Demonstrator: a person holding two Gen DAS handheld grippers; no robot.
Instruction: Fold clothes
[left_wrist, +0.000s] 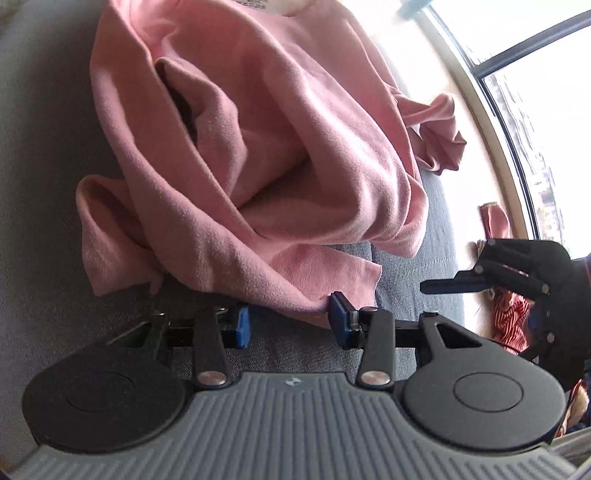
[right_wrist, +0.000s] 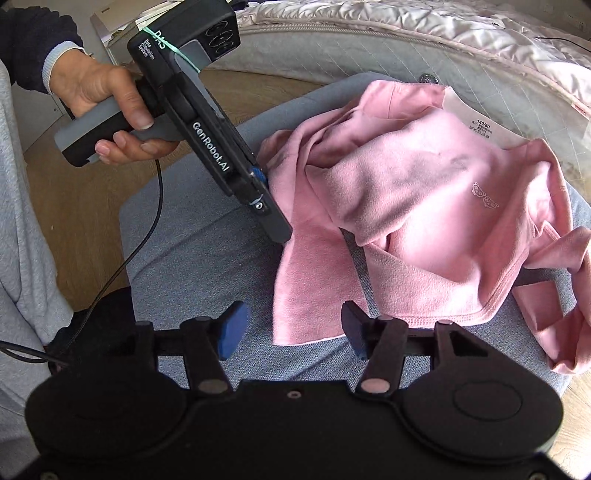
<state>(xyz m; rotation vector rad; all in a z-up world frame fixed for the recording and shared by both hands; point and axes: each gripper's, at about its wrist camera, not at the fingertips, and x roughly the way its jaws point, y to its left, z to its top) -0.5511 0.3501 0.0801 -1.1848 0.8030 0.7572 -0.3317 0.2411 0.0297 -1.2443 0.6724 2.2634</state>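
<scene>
Grey cushion (right_wrist: 207, 258), crumpled pink top (right_wrist: 424, 206), both hand-held grippers (left_wrist: 291, 321) (right_wrist: 291, 328) parted, gripping nothing

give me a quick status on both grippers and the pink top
Left gripper open at the hem. Right gripper open, nothing between its pads. Pink top crumpled on the grey cushion, unfolded. Nothing in the way.

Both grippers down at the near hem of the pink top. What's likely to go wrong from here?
1. The pink top lies crumpled in layers; closing now may catch several layers, not one hem.
2. The left gripper is open with only a thin edge between its pads, so the cloth might slip out.
3. The right gripper is open mostly over bare grey cushion; it may miss the hem entirely.
</scene>
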